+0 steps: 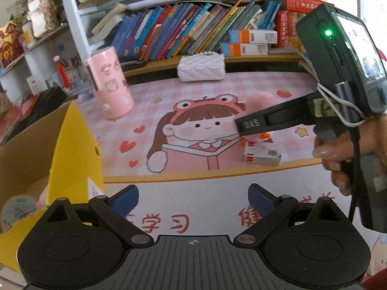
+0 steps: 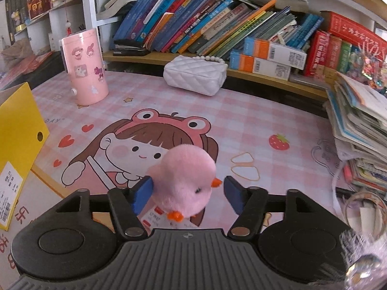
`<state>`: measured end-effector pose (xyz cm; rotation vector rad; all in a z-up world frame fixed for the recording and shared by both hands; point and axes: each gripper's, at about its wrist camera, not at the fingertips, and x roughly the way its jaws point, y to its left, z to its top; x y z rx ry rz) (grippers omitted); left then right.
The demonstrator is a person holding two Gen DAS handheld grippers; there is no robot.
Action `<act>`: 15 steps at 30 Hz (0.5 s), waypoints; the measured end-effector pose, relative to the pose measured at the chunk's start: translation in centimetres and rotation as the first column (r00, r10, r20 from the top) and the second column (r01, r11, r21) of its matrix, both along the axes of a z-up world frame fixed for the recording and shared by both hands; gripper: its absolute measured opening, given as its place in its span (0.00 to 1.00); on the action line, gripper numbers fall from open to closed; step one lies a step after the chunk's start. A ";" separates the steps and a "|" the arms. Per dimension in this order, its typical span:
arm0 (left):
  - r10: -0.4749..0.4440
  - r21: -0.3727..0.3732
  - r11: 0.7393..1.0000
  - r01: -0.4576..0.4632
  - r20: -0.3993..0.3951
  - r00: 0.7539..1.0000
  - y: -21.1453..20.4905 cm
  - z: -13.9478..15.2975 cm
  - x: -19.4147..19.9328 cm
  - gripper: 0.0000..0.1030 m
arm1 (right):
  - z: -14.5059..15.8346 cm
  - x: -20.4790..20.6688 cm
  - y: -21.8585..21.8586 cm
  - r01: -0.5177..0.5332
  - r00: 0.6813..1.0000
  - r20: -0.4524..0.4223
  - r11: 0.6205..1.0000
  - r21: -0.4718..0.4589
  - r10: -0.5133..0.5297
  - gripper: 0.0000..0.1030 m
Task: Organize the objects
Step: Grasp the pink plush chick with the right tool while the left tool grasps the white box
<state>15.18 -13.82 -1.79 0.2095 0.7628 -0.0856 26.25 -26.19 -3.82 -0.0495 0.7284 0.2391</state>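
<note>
Desk mat layout

Cup (image 2: pixel 84 68) at the mat's (image 2: pixel 241 120) back-left corner, purse (image 2: pixel 193 75) at the back edge, plush chick (image 2: pixel 183 181) near the front edge, box (image 2: pixel 19 130) left.

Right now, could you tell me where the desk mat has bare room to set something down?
Free: the mat's middle between the pink cup, the white purse and the pink duck; also right of the duck, around the strawberry print. Crowded: the book pile at right, the yellow box at left.
</note>
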 end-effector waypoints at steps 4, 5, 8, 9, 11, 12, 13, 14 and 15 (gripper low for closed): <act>-0.022 -0.011 1.000 0.022 -0.003 1.000 -1.0 -0.3 0.6 0.95 | 0.8 -0.4 -0.7 -0.031 0.999 0.026 0.999 0.044 0.030 0.38; -0.030 -0.016 0.999 0.029 -0.008 1.000 -1.3 -0.4 0.9 0.94 | 1.0 -0.5 -0.8 -0.031 0.999 0.025 0.998 0.048 0.030 0.38; -0.056 -0.027 0.998 0.056 -0.017 0.998 -2.2 -0.8 1.5 0.92 | 1.7 -1.2 -1.8 -0.013 0.999 0.030 0.998 0.062 0.011 0.38; -0.066 -0.028 0.997 0.065 -0.017 0.998 -2.4 -0.8 1.6 0.92 | 2.0 -1.4 -2.2 -0.006 0.999 0.034 0.998 0.069 0.004 0.38; -0.083 -0.031 0.996 0.083 -0.018 0.996 -3.0 -1.0 1.8 0.92 | 2.6 -1.8 -3.0 0.011 0.999 0.044 0.997 0.078 -0.015 0.38; -0.089 -0.033 0.996 0.089 -0.018 0.996 -3.2 -1.1 2.0 0.92 | 2.8 -2.0 -3.4 0.023 0.998 0.050 0.997 0.080 -0.027 0.38; -0.094 -0.038 0.995 0.094 -0.018 0.995 -3.4 -1.2 2.1 0.92 | 3.1 -2.3 -3.9 0.036 0.998 0.055 0.996 0.082 -0.040 0.38; -0.099 -0.043 0.994 0.098 -0.020 0.995 -3.6 -1.3 2.3 0.92 | 3.4 -2.5 -4.4 0.051 0.997 0.060 0.995 0.084 -0.056 0.38; -0.103 -0.049 0.994 0.102 -0.022 0.994 -3.8 -1.4 2.5 0.92 | 3.5 -2.8 -4.8 0.065 0.995 0.063 0.994 0.083 -0.071 0.38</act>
